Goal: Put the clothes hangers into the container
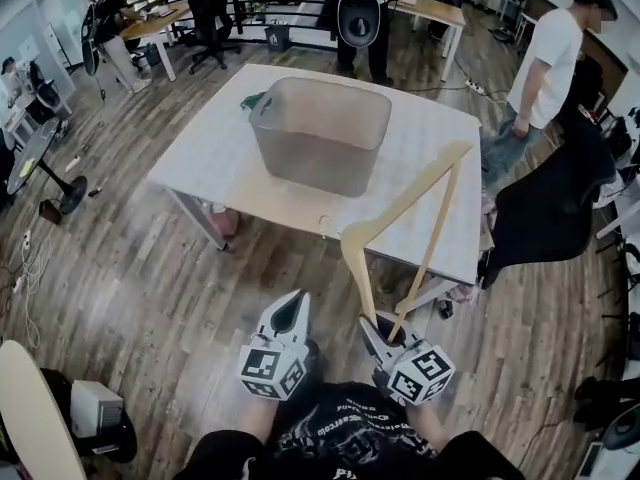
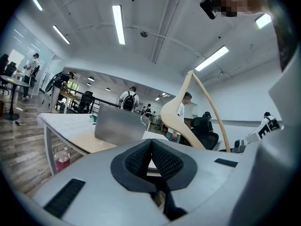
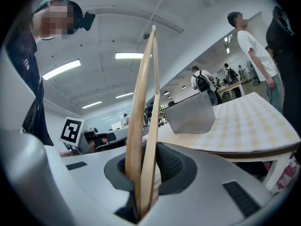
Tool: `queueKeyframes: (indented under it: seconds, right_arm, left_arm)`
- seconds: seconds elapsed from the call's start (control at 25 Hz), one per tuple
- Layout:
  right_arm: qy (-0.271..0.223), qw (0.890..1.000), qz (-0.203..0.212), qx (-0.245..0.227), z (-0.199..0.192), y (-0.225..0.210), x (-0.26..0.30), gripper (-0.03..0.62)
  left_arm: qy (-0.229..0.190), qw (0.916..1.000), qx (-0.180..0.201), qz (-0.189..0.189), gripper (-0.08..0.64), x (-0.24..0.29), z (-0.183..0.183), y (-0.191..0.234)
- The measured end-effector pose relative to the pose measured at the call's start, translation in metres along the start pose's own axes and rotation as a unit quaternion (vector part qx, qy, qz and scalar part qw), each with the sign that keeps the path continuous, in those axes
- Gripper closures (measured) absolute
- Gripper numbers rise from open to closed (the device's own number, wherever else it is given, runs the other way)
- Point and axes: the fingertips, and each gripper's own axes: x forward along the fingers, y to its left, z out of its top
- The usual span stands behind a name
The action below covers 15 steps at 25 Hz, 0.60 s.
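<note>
Wooden hanger [image 1: 352, 240], gripped at its corner by my right hand-held gripper [image 1: 385, 330]; left hand-held gripper [image 1: 291, 308] closed, empty. Best lifted over the container [image 1: 315, 153] rim, then released.

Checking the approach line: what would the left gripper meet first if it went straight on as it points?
Probably the table's near edge, or the grey container on it; depth is unclear.
</note>
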Motion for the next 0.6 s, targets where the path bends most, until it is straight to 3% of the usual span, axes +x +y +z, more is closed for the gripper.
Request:
queueKeyframes:
  seconds: [0.28,0.6]
  right_arm:
    - [-0.025,1.000,-0.016,0.007,0.048,-0.038,0.082,0.531]
    - [-0.031,0.999,-0.029,0.009,0.088,-0.061,0.178,0.531]
  left_arm:
    - [0.000,0.9995,0.025,-0.018,0.541,0.081,0.047,0.073]
    - [0.010,0.9985,0.009,-0.053,0.541,0.159,0.084,0.155]
